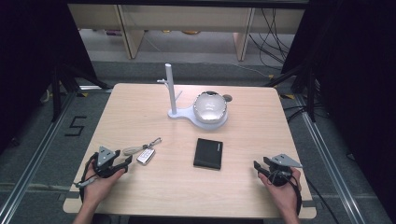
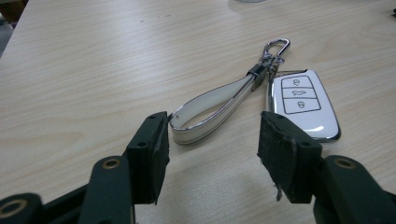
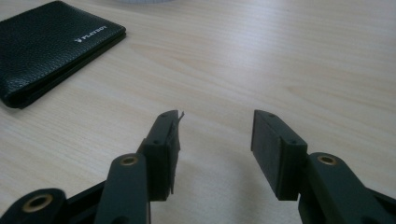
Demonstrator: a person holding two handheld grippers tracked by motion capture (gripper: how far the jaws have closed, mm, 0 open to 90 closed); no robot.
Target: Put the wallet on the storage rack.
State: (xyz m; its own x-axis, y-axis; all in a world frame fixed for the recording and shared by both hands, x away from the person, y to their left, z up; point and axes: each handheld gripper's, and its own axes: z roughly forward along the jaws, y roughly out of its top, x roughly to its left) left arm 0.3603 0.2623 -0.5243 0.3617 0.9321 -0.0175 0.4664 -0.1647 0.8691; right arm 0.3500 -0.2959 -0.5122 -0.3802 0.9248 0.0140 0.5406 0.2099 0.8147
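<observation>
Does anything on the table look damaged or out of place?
Only small wear: the black pad of the left gripper is frayed at its lower edge. The white car key fob and black leather wallet lie flat and intact.

We hold the left gripper [image 1: 125,162] low at the table's near left, jaws wide apart with nothing between the pads, pointing right. Our right gripper [image 1: 258,168] sits at the near right, jaws equally spread and empty, pointing left. Both forearms enter from below.
</observation>
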